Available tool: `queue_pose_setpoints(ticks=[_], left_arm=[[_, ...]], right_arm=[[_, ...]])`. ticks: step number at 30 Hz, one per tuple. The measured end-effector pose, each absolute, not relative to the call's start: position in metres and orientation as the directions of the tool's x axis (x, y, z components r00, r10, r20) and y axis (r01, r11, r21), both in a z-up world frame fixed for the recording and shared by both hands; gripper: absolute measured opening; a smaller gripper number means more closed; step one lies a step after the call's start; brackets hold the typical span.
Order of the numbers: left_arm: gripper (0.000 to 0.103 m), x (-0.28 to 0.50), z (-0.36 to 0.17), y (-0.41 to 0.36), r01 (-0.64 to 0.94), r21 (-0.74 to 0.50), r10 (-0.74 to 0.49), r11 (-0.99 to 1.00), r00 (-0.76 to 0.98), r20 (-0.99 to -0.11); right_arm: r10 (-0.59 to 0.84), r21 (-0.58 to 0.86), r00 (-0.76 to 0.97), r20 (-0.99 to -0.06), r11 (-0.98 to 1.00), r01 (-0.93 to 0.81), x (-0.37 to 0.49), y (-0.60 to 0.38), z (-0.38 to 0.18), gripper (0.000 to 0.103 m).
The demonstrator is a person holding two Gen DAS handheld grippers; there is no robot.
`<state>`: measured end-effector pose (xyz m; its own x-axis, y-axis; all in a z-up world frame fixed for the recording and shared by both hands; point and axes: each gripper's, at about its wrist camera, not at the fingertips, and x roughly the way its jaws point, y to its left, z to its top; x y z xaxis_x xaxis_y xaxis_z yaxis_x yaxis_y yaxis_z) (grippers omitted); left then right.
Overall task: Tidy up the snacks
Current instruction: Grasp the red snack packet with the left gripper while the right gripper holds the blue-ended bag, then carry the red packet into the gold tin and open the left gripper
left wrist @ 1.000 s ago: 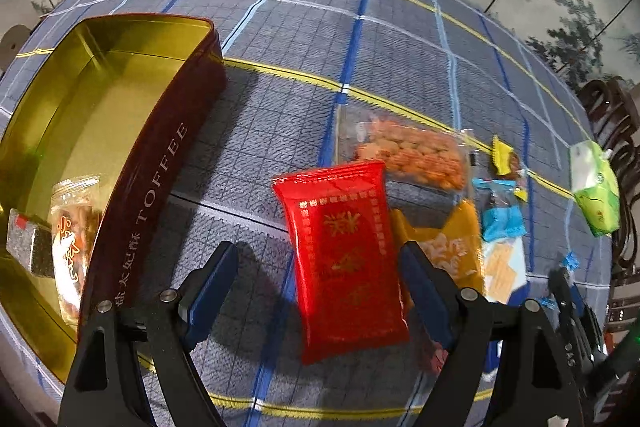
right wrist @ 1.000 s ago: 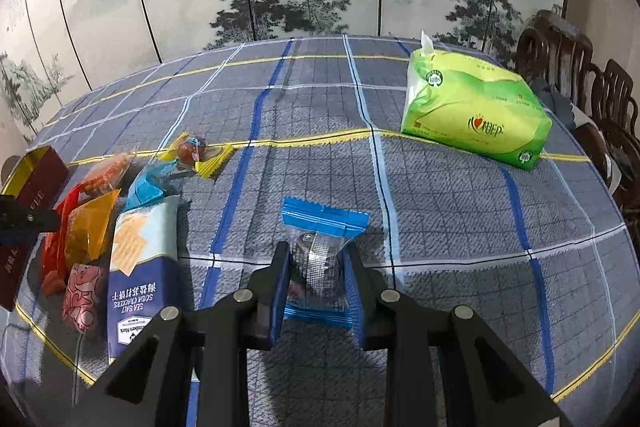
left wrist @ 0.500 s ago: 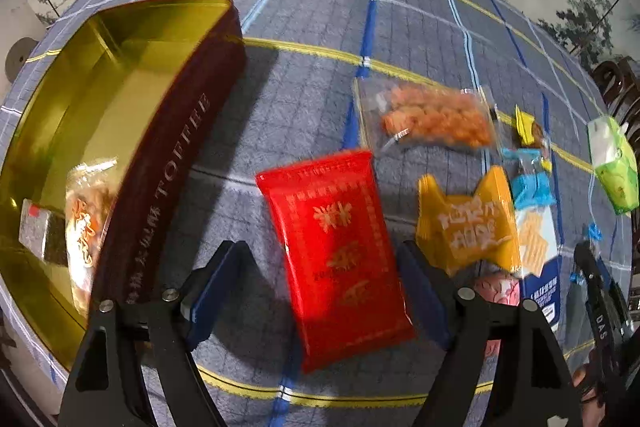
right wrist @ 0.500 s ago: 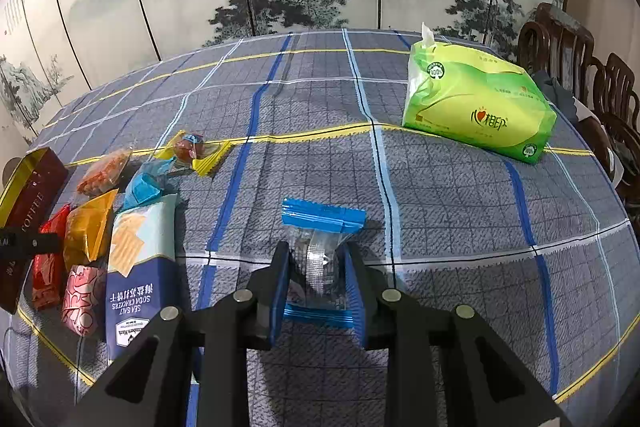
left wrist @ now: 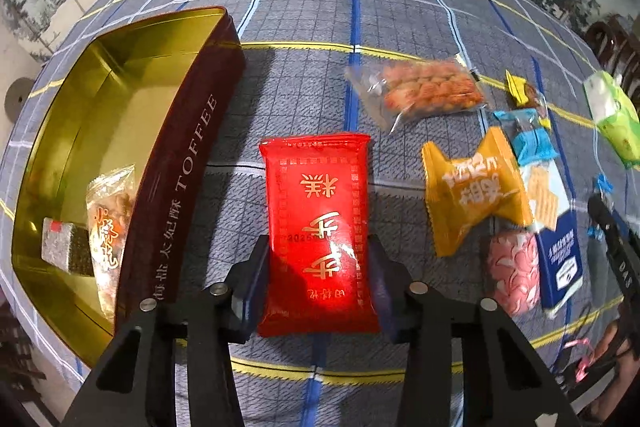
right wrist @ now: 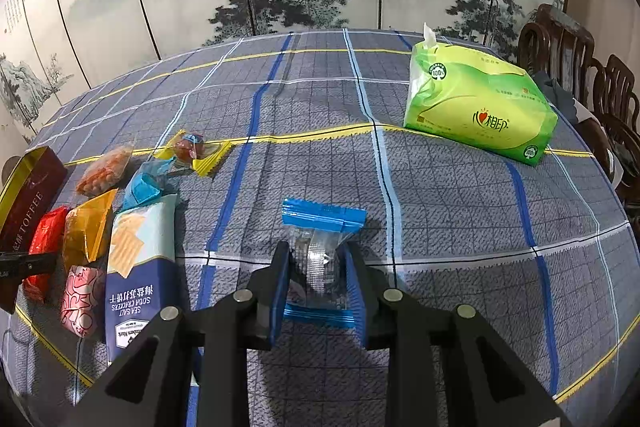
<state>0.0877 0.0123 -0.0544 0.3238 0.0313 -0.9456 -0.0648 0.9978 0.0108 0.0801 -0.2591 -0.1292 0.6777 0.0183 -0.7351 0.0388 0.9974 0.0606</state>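
A red snack packet [left wrist: 316, 227] lies flat on the plaid tablecloth beside an open gold toffee tin [left wrist: 188, 163]. My left gripper [left wrist: 318, 283] points steeply down over the packet's near half, and its jaws are closing with the pads against the packet's two long edges. The tin holds a clear snack bag [left wrist: 108, 219] and a small dark wrapped block [left wrist: 66, 247]. In the right wrist view, my right gripper [right wrist: 318, 279] is shut on a clear packet with blue ends [right wrist: 324, 215] that rests on the cloth.
Right of the red packet lie an orange packet [left wrist: 476, 187], a bag of peanuts [left wrist: 424, 93], a blue packet [left wrist: 532, 135], a cracker box [left wrist: 554, 227] and a pink packet [left wrist: 514, 271]. A green tissue pack [right wrist: 480, 107] sits at the back right; dark wooden chairs [right wrist: 580, 67] stand beyond.
The left gripper's jaws have gone from wide apart to closed against the red packet's sides, and the hand has shifted slightly over it. The right gripper and its packet have not moved.
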Motion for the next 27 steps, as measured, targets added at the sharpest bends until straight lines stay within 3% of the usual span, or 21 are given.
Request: queue_pose_setpoints(ticks=[27], left_arm=[[0.041,0.059,-0.019,0.031,0.036,0.065,0.045,0.997,0.412,-0.91]], right_arm=[[-0.015,0.016,0.673,-0.739,0.999,0.041,0.08,-0.252,-0.129,0.028]])
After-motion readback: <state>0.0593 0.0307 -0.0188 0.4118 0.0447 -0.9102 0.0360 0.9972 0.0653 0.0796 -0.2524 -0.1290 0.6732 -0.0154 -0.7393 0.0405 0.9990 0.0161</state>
